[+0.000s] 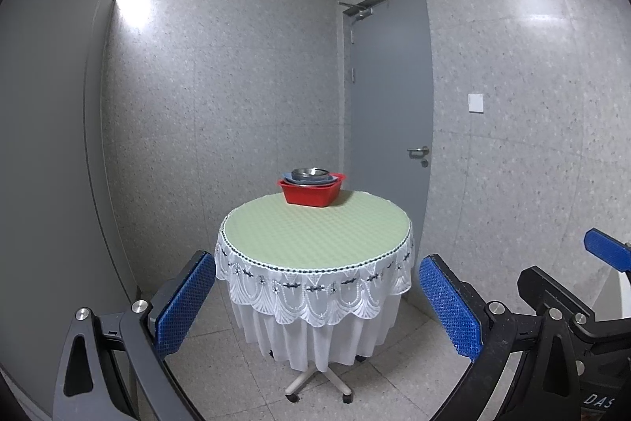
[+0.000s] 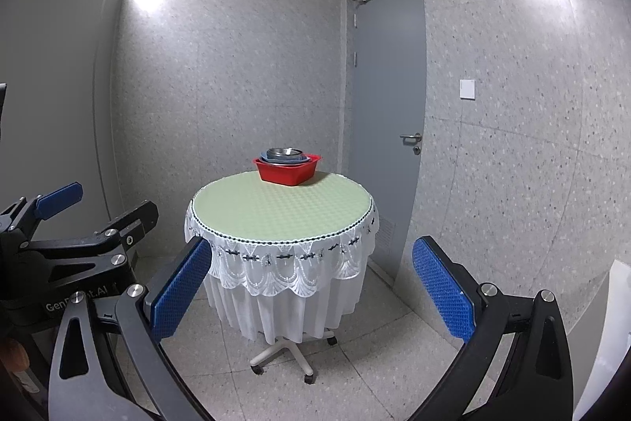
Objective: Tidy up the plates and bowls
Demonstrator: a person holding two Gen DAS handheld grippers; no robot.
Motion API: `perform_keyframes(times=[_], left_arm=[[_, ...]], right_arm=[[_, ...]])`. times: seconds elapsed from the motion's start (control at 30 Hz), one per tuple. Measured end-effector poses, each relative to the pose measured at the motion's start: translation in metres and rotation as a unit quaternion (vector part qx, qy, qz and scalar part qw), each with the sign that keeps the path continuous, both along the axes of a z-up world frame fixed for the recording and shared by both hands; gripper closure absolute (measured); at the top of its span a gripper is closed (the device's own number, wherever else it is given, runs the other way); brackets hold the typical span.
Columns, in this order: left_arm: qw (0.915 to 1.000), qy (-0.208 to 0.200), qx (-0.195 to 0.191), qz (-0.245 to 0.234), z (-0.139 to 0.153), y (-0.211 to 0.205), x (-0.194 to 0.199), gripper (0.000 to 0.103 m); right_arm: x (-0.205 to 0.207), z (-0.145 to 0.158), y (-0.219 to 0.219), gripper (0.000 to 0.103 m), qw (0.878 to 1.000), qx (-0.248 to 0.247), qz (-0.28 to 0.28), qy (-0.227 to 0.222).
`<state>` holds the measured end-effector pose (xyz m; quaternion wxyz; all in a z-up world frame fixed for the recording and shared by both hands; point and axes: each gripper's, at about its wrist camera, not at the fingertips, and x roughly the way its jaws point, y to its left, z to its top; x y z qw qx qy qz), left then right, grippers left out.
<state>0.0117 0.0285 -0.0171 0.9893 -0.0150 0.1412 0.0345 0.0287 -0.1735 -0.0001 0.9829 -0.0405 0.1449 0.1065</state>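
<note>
A red basin (image 1: 311,193) stands at the far side of a round table (image 1: 315,233). In it lie a blue plate (image 1: 329,178) and a steel bowl (image 1: 310,171) on top. It shows too in the right wrist view, basin (image 2: 287,171), steel bowl (image 2: 284,152). My left gripper (image 1: 317,296) is open and empty, held well short of the table. My right gripper (image 2: 311,277) is open and empty, also back from the table. The right gripper appears at the right edge of the left wrist view (image 1: 607,249), and the left gripper at the left of the right wrist view (image 2: 59,200).
The table has a green top, a white lace cloth (image 1: 315,287) and a wheeled base (image 1: 317,383). A grey closed door (image 1: 388,105) is behind it to the right. Speckled walls enclose the small room. A white object (image 2: 607,334) stands at the far right.
</note>
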Motion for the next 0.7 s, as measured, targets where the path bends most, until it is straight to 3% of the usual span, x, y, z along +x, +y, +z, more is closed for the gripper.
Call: perform_keyframes(times=[0.7], left_arm=[[1.0000, -0.004, 0.004, -0.003, -0.0067, -0.0052, 0.0035, 0.001]], right_arm=[[0.0020, -0.0018, -0.0052, 0.000, 1.000, 0.005, -0.001, 0.003]])
